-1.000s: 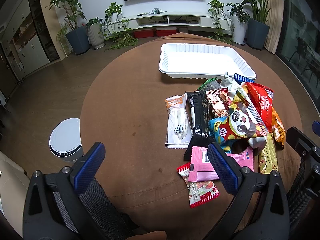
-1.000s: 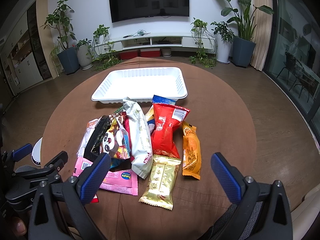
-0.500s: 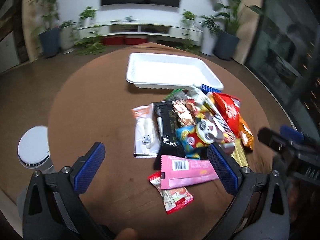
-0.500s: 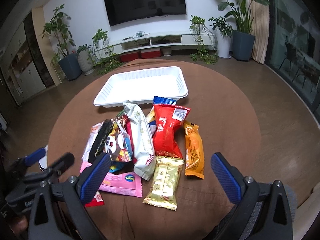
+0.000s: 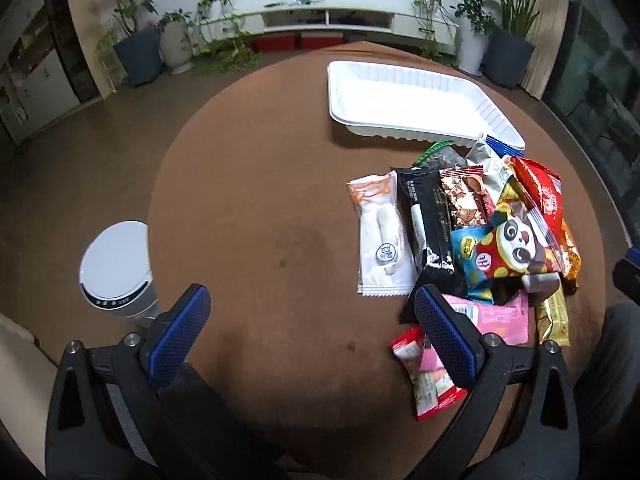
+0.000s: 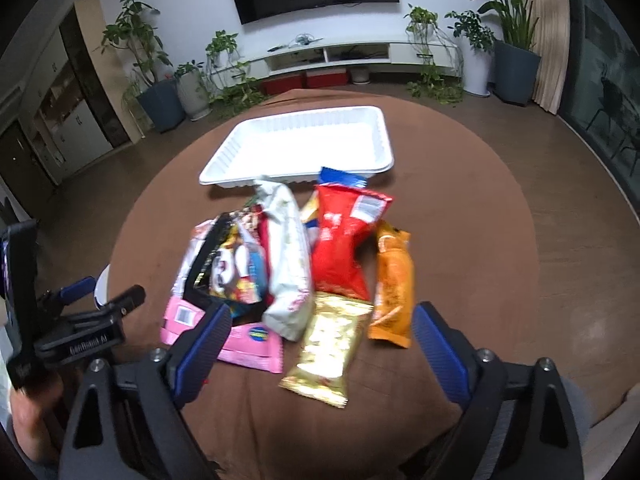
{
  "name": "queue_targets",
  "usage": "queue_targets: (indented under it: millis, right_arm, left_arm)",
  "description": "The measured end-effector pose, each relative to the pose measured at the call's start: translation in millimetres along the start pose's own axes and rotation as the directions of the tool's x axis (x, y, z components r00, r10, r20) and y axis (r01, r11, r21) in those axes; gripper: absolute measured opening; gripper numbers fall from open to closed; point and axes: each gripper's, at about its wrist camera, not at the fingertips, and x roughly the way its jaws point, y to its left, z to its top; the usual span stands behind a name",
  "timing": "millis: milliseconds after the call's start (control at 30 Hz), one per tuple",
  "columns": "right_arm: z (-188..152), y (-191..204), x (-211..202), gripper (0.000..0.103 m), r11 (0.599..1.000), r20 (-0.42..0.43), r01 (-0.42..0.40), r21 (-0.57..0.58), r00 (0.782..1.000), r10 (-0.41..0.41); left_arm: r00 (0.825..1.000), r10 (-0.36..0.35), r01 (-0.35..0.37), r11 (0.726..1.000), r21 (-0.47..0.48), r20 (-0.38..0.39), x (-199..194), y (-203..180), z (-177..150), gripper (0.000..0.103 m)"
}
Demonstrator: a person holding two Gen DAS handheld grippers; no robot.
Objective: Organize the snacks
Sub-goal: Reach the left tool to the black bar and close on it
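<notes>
A pile of snack packets lies on the round brown table [image 5: 256, 216]. It holds a white packet [image 5: 380, 236], a black bar [image 5: 428, 220], a panda bag [image 5: 508, 248], a red bag [image 6: 344, 244], an orange packet [image 6: 392, 284], a gold packet [image 6: 328, 352] and a pink packet [image 6: 248, 340]. An empty white tray [image 6: 304, 148] sits behind the pile. My left gripper [image 5: 316, 336] is open and empty, left of the pile's near end. My right gripper [image 6: 320, 344] is open and empty, above the gold packet.
A white round bin [image 5: 116, 268] stands on the floor left of the table. Potted plants [image 6: 156, 80] and a low TV shelf [image 6: 332, 52] line the far wall. The left gripper's body [image 6: 80, 328] shows at the left of the right wrist view.
The left gripper's view has swung back to the left, so the pile sits further right. The right gripper has moved forward towards the pile. Both stay open.
</notes>
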Motion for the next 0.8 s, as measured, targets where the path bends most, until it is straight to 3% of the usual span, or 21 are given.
queue_targets:
  millis: [133,233,300,367,400,567,667,800]
  right_arm:
    - [4,-13,2,0.090,0.999,-0.032,-0.033,0.010,0.999,0.033]
    - [4,-21,9,0.085,0.997,-0.053,-0.065,0.029,0.996,0.067]
    - [2,-28,17,0.085,0.991,-0.059,-0.114,0.075,0.991,0.118]
    - [-1,-36,21,0.085,0.980,-0.049,-0.148,0.136,0.987,0.155]
    - [-2,-40,23,0.085,0.975,-0.049,-0.159,0.156,0.985,0.168]
    - [0,-49,23,0.084,0.979,-0.018,-0.131,0.155,0.991,0.135]
    - [4,-53,20,0.076,0.984,0.007,-0.117,0.137,0.993,0.117]
    - [8,-55,25,0.069,0.984,0.002,-0.123,0.127,0.992,0.124]
  left_arm:
    - [0.992,-0.125,0.126,0.991,0.035,-0.009,7,-8,12,0.103]
    - [0.973,-0.227,0.230,0.968,0.104,-0.046,13,-27,19,0.102]
    - [0.972,-0.220,0.231,0.961,0.150,-0.084,27,-40,24,0.098]
    - [0.970,-0.212,0.231,0.956,0.179,-0.122,42,-50,29,0.077]
    - [0.968,-0.208,0.232,0.954,0.189,-0.137,49,-52,32,0.072]
    - [0.957,-0.203,0.244,0.949,0.200,-0.206,77,-53,46,0.050]
    - [0.951,-0.199,0.254,0.940,0.228,-0.239,85,-60,49,0.042]
    - [0.951,-0.176,0.242,0.935,0.257,-0.255,88,-68,54,0.042]
